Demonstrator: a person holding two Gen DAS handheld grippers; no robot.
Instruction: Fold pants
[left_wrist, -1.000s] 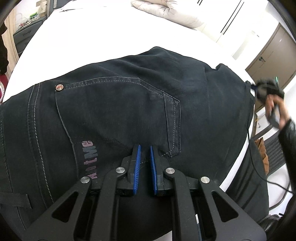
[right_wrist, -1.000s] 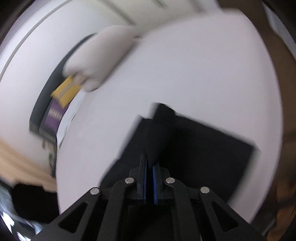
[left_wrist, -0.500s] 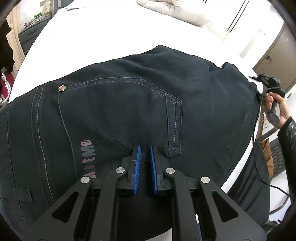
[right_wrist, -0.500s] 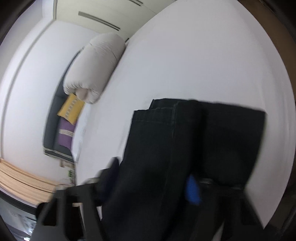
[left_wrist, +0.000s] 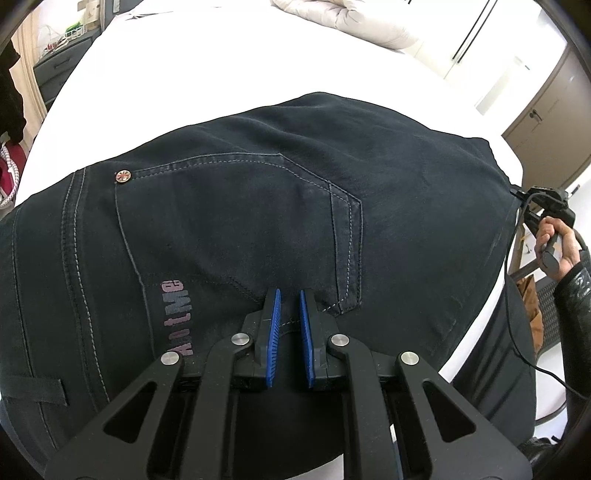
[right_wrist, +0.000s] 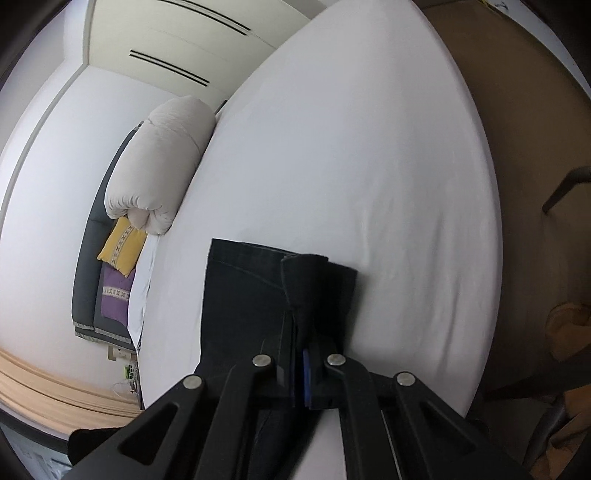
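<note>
Left wrist view: dark denim pants (left_wrist: 258, 229) lie spread over a white bed (left_wrist: 207, 62) and fill the centre and lower left of the frame. A back pocket (left_wrist: 236, 221) with pale stitching sits at centre, a metal rivet (left_wrist: 122, 176) at its upper left corner, and faded pink lettering (left_wrist: 179, 317) runs along the seam at lower left. The left gripper (left_wrist: 287, 319) enters from the bottom edge; its two blue pads (left_wrist: 274, 332) stand a narrow gap apart just over the pocket's lower seam, and whether any cloth is caught between them cannot be told. At the right edge a hand (left_wrist: 557, 243) holds the right gripper's handle beside the pant hems. A rolled pale duvet (left_wrist: 343, 16) lies at the top of the frame.

Right wrist view: the right gripper (right_wrist: 300, 365) rises from the bottom edge, its fingers closed on a raised fold of the pants (right_wrist: 258, 295), which stands up between them at lower centre. The rest of the leg lies flat on the bed (right_wrist: 369, 147). The duvet (right_wrist: 162, 162) occupies the left centre, with a yellow cushion (right_wrist: 122, 245) and a purple cushion (right_wrist: 114, 295) below it.
</note>
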